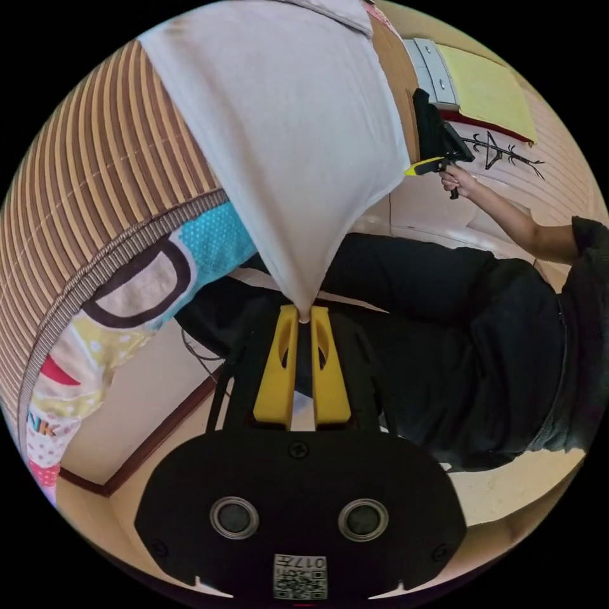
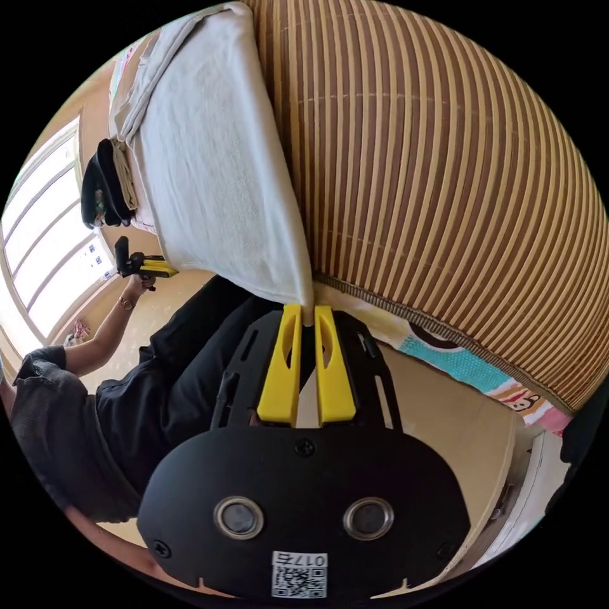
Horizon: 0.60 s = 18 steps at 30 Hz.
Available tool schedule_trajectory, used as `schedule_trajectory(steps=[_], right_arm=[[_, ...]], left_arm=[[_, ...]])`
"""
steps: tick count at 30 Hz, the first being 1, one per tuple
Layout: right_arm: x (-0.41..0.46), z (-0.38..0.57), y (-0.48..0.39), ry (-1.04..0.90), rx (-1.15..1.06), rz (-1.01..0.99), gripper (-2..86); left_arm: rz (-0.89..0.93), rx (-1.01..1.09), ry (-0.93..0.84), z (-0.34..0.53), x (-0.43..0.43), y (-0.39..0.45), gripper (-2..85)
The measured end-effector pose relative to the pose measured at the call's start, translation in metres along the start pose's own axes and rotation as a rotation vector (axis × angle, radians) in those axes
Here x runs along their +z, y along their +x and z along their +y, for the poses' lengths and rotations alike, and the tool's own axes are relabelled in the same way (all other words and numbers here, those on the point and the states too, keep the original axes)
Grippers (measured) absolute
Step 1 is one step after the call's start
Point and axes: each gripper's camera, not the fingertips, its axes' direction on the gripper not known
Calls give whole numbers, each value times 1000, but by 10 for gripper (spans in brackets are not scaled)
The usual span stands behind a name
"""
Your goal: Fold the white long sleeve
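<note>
Both tools pinch white long sleeve corners.

One white long sleeve is hanging stretched between two grippers: the left gripper is pinching one corner and the right gripper is pinching the other. One person in dark clothes is sitting by one striped bamboo mat, which is lying over one colourful printed sheet. One dark folded garment is resting nearby.
</note>
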Motion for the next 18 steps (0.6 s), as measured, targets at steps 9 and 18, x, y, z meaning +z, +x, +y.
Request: schedule_trajectory(steps=[9, 18], right_arm=[[18, 123, 43, 89, 33, -1044, 27], [-38, 43, 21, 824, -157, -1365, 16]], left_arm=[[460, 63, 128, 95, -87, 27, 40], [802, 3, 1106, 63, -182, -67, 40]])
